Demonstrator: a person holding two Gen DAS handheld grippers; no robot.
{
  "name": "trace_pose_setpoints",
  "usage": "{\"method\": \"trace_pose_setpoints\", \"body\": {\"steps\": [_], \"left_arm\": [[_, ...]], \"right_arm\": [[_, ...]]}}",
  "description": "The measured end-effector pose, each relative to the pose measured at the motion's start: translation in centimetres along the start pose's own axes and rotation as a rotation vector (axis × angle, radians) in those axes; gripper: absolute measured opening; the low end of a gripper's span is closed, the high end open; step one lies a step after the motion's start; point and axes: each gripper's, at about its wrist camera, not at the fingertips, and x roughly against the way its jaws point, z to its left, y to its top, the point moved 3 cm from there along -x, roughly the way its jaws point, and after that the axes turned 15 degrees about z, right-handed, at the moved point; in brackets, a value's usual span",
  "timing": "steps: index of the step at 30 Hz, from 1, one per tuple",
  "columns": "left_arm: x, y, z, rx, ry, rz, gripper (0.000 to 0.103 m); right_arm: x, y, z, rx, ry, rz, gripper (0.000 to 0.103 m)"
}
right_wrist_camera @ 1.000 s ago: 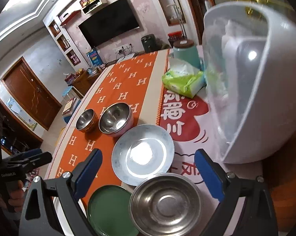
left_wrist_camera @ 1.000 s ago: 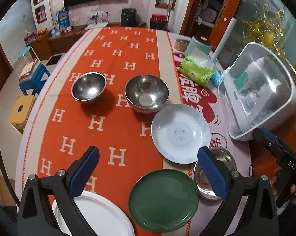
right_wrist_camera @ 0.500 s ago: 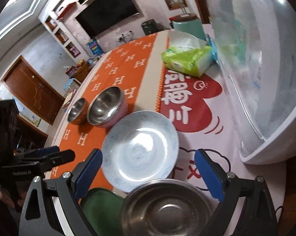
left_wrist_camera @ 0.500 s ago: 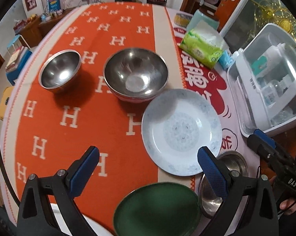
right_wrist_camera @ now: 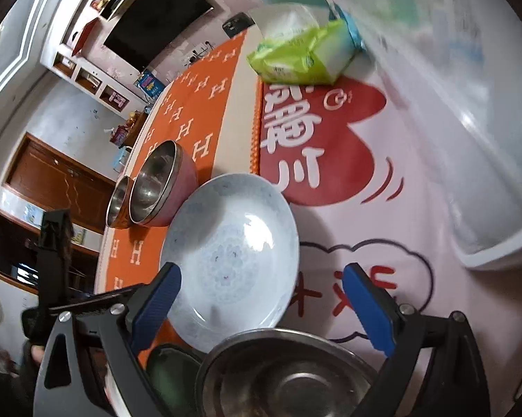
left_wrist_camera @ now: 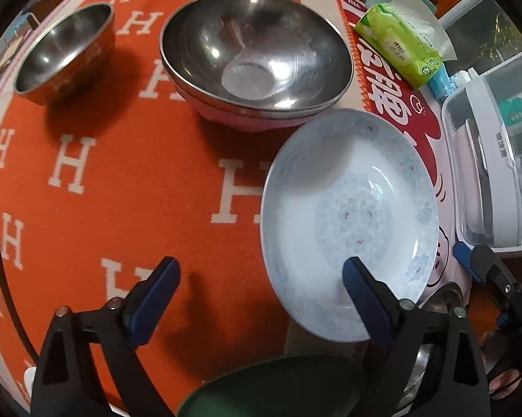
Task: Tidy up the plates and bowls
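Near the surface's edge, the white plate (left_wrist_camera: 347, 222) is straddled by the left gripper (left_wrist_camera: 261, 299), jaws just narrowed yet parted, while the right gripper (right_wrist_camera: 261, 299) is held agape over a steel bowl (right_wrist_camera: 281, 375).

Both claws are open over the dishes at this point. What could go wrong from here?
The left claw straddles the near rim of the white patterned plate; a shallow pinch could slip off the glazed edge. That plate sits close to the stacked steel bowls, so lifting might knock them. The right claw hangs over another steel bowl close by, so the claws may collide.
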Motion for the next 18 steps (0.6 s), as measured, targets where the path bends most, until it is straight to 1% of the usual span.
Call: {"method": "trace_pose_setpoints", "body": {"steps": [1,4,6,8,9,11,12,13,15,17,18], "left_arm": [[-0.2,0.1,0.0,0.0,-0.002,0.004,0.092],[-0.7,0.5,-0.2,-0.008,-0.016,0.015,0.085],[-0.9,0.6,-0.5,-0.016,-0.024,0.016,0.079],[-1.1,0.9,-1.0,-0.022,-0.021,0.011,0.076],[-1.1,1.0,-1.1,-0.029,-0.008,0.001,0.069],[-1.1,1.3,-1.6,-0.049,0.022,-0.01,0.057],[-1.1,1.4,-1.6,-0.051,0.026,-0.011,0.055],[-1.0,1.5,-1.6,-0.05,0.017,-0.015,0.055],[-1.0,1.7,-1.5,-0.041,0.004,-0.021,0.043],[-1.0,1.8,-1.4,-0.033,-0.005,-0.025,0.038],[-1.1,1.9,-1.4,-0.031,-0.01,-0.027,0.032]], "right_arm": [[-0.3,0.1,-0.1,-0.008,0.007,0.005,0.091],[-1.2,0.4,-0.4,-0.018,0.014,0.02,0.086],[-1.6,0.6,-0.4,-0.012,0.012,0.03,0.082],[-2.1,0.8,-0.3,-0.005,0.022,0.044,0.071],[-2.3,0.9,-0.3,-0.003,0.028,0.052,0.069],[-2.7,1.1,-0.3,0.002,0.024,0.064,0.06],[-2.9,1.2,-0.3,0.005,0.018,0.066,0.057],[-3.1,1.2,-0.3,0.009,0.014,0.07,0.052],[-3.3,1.3,-0.4,0.007,0.004,0.077,0.046],[-3.6,1.4,-0.7,0.002,-0.003,0.082,0.039],[-3.6,1.4,-0.8,0.001,-0.006,0.084,0.037]]}}
